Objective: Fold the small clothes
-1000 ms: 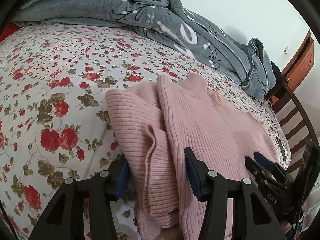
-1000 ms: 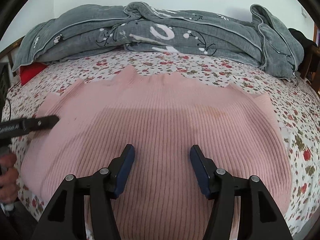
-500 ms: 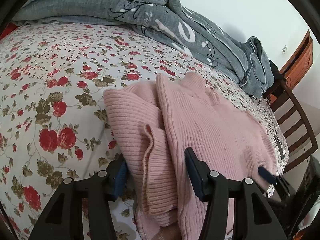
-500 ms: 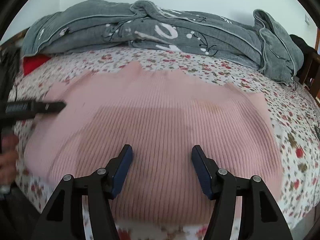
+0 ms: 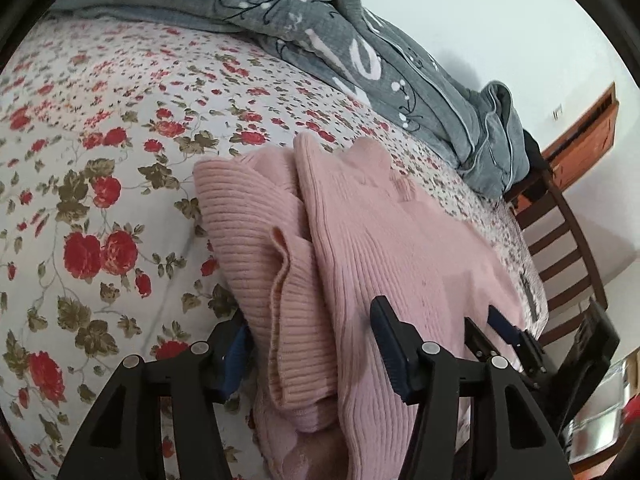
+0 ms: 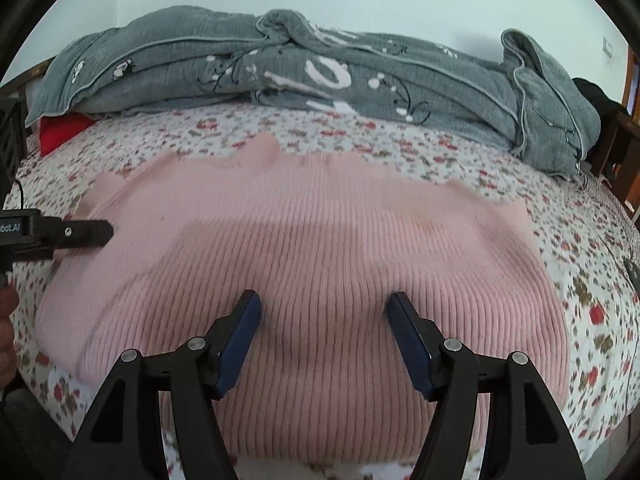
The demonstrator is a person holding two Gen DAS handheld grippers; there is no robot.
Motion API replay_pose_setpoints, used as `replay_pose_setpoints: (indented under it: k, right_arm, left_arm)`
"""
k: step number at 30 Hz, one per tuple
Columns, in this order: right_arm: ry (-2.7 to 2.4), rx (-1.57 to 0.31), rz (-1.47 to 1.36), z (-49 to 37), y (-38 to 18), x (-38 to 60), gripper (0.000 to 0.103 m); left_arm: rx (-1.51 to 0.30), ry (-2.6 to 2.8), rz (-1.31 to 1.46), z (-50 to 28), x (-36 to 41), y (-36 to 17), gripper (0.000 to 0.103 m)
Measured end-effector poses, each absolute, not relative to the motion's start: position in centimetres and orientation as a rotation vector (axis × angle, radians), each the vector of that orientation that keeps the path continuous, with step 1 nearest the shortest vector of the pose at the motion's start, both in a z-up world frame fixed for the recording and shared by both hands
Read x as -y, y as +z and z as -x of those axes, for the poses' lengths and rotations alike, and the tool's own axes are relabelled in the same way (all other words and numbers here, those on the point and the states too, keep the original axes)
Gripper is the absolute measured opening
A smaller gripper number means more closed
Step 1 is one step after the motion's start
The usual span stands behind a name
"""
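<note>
A pink ribbed sweater (image 5: pixel 400 248) lies spread on the floral bedsheet (image 5: pixel 100 160), its left side folded inward into a thick bunched fold (image 5: pixel 256 248). My left gripper (image 5: pixel 312 340) straddles that fold near the hem. One pad is tucked against the fold's outer edge, while the other stands clear over the sweater body, so the jaws are open. In the right wrist view the sweater (image 6: pixel 320 240) fills the middle. My right gripper (image 6: pixel 324 316) hovers over its near part with jaws opening and no cloth pinched. The left gripper (image 6: pixel 102 235) shows at the sweater's left edge.
A crumpled grey quilt (image 6: pixel 320 72) runs along the far side of the bed, with something red (image 6: pixel 64 132) under its left end. A dark wooden slatted frame (image 5: pixel 560 240) and an orange-brown cabinet (image 5: pixel 584 148) stand beyond the bed's right end. A person's hand (image 6: pixel 6 320) holds the left gripper.
The right gripper's jaws have spread wider over the sweater. The left view has tilted slightly, with the fold still between its jaws. The sweater has not shifted.
</note>
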State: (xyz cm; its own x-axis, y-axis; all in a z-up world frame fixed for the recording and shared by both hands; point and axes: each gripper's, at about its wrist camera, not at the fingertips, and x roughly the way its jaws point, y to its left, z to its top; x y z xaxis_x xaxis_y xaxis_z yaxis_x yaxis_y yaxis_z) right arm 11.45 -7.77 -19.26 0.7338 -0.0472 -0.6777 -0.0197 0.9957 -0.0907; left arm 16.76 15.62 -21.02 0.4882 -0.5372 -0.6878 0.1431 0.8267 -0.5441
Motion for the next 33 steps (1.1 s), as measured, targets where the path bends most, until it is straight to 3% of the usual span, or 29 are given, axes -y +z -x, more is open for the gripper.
replay_pose_setpoints:
  k: [2, 10, 16, 20, 33]
  right_arm:
    - [-0.025, -0.745, 0.087, -12.0, -19.4, 7.7, 0.067]
    - [-0.009, -0.757, 0.115, -10.8, -19.4, 7.6, 0.067]
    - [0.042, -0.798, 0.118, -9.6, -19.4, 8.2, 0.066]
    - [0.067, -0.782, 0.064, -8.4, -18.5, 9.7, 0.056]
    - [0.002, -0.634, -0.183, -4.6, -14.3, 21.6, 0.056]
  left_arm:
    - [-0.984, -0.416, 0.466, -17.0, -15.5, -21.1, 0.053]
    - [-1.020, -0.371, 0.489, -17.7, -15.6, -20.8, 0.028]
    - [-1.031, -0.374, 0.534, -17.9, -15.8, -19.4, 0.025]
    - [-1.025, -0.352, 0.522, -17.7, -15.0, -17.4, 0.024]
    - [-0.997, -0.327, 0.464, -17.5, -8.6, -10.6, 0.023]
